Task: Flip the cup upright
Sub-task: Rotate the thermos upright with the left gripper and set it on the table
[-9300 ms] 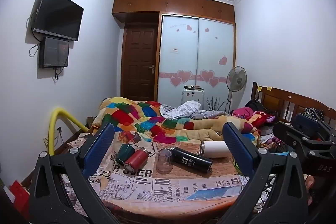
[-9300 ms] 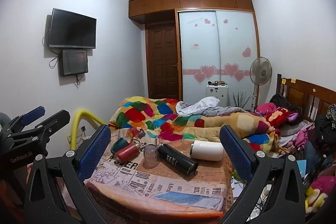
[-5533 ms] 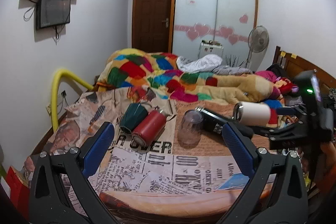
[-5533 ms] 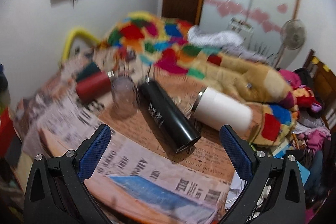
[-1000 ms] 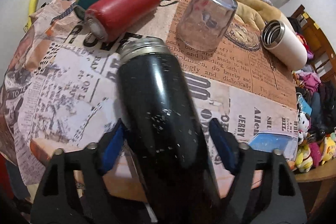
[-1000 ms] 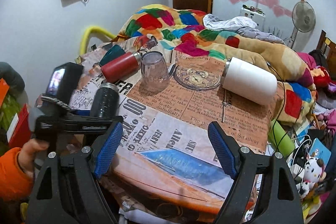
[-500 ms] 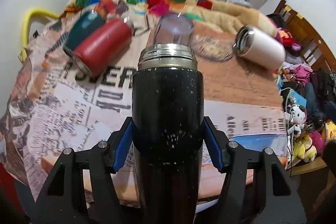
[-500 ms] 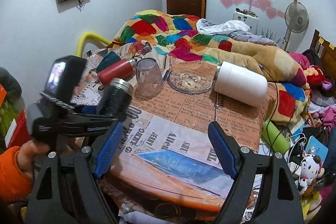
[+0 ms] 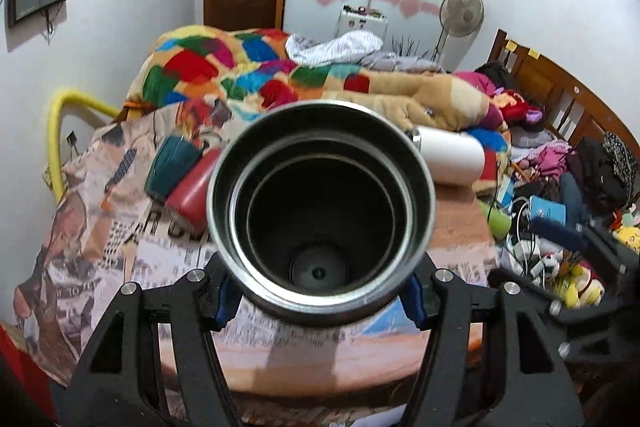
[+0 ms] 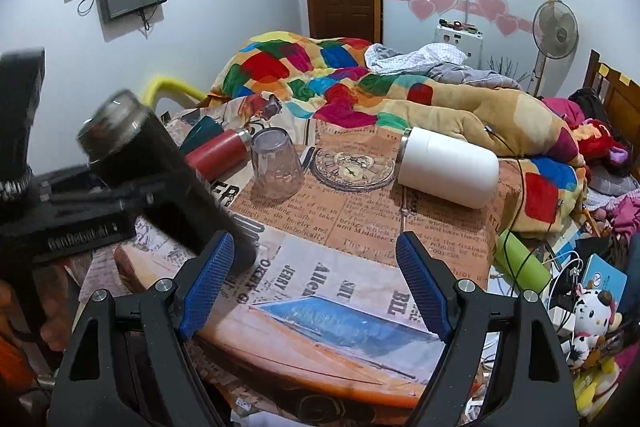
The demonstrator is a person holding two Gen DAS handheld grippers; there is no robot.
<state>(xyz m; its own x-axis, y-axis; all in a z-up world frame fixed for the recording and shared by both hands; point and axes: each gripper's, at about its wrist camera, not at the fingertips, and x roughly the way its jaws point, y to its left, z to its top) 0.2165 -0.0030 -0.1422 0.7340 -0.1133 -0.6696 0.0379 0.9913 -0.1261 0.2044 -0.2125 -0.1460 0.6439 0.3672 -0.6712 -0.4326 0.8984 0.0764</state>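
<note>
Gripping black cup, left gripper holds it tilted above near-left part of round table, open mouth facing its camera. Right gripper spread wide, holding nothing. Newspaper-print cloth covers table; white flask lies on side, clear glass inverted. Bed with patchwork quilt behind.

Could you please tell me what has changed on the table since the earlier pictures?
The left gripper has clamped the black steel flask and raised it, tilted, mouth uppermost. The white flask, red flask, inverted clear glass and open right gripper stay unchanged.
</note>
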